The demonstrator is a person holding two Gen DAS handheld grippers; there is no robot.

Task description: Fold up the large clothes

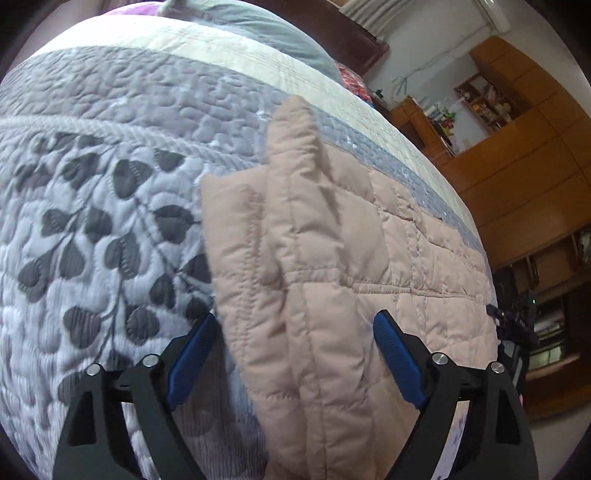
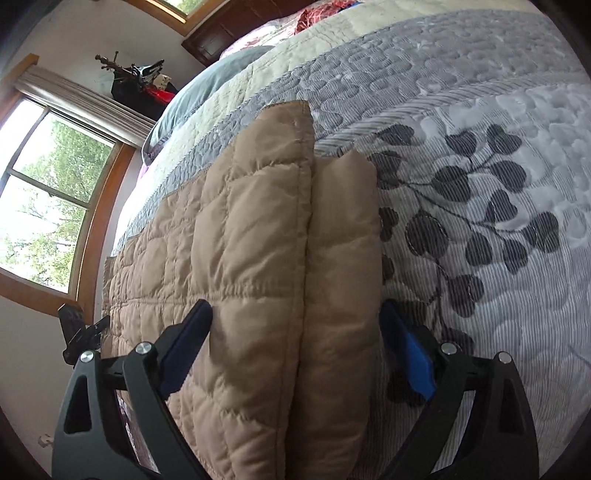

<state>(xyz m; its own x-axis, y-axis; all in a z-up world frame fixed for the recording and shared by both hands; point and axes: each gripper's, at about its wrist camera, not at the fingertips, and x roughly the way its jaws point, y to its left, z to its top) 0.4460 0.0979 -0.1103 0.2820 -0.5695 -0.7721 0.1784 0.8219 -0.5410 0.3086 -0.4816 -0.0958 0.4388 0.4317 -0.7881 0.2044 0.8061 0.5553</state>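
A tan quilted padded garment (image 1: 332,266) lies folded on a grey leaf-patterned bedspread (image 1: 92,229). In the left wrist view my left gripper (image 1: 295,332) is open, its blue pads either side of a thick folded edge of the garment. In the right wrist view the same garment (image 2: 251,258) runs up between the fingers of my right gripper (image 2: 295,325), which is also open and astride the folded edge. Neither pair of pads presses the fabric. The bedspread shows at the right of that view (image 2: 480,221).
Grey pillows (image 1: 258,22) and a dark headboard (image 1: 354,33) lie at the far end of the bed. Wooden cabinets and shelves (image 1: 517,147) stand beyond the bed's edge. A window (image 2: 48,206) is on the other side.
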